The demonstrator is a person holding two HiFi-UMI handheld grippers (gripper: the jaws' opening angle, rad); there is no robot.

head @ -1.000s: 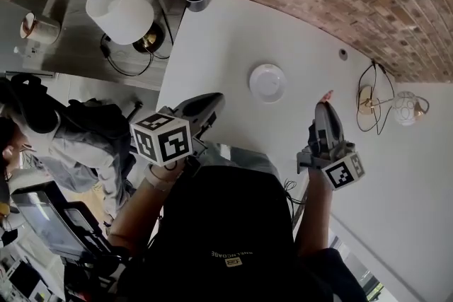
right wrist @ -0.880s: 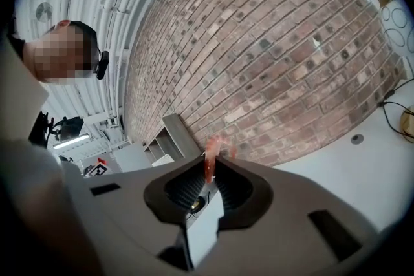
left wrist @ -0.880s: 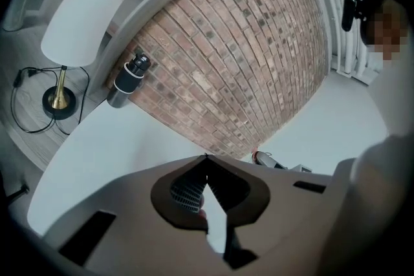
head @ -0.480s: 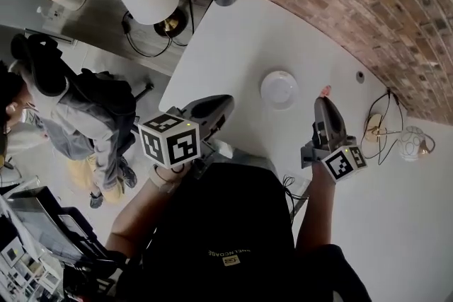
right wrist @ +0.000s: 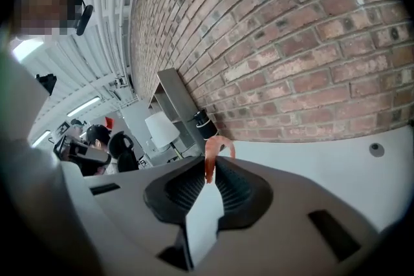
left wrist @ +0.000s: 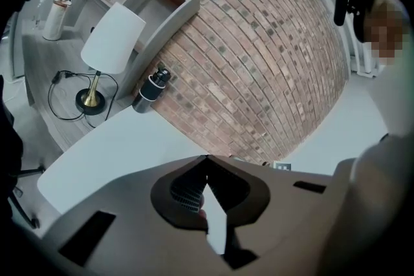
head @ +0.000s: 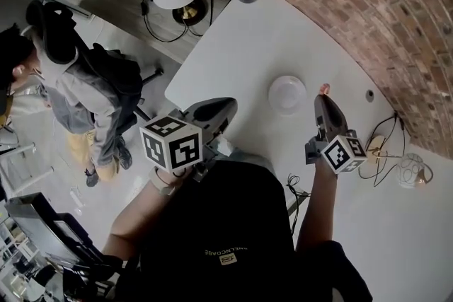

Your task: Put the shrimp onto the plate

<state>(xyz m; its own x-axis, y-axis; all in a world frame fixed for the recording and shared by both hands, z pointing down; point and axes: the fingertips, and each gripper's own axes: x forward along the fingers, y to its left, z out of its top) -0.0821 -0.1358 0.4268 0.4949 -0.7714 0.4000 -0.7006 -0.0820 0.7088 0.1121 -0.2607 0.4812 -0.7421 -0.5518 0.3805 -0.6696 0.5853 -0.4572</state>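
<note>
**Right tongs** (head: 323, 98): clamped on the shrimp (head: 324, 88), which sticks out past their tips, apparently off the worktop (head: 233, 46).
**Plate** (head: 287, 94): to their left, nearer than a second ago. The gap is narrowing, but the shrimp is not yet over it.
**Judged:** carry nearly done, release pending.
**Left tongs** (head: 224, 108): closed together, holding nothing, idle short of the plate.

On my feed both claws are smooth grey moulded shells, the left gripper (head: 228, 107) and the right gripper (head: 321, 100). Just inside each tip I see black ribbed pads (right wrist: 187, 187). Behind each claw rides a cube (head: 172, 146) of black-and-white square markers. Further back comes a black short-sleeved top (head: 226, 216) with small pale lettering (head: 223, 251).
</note>
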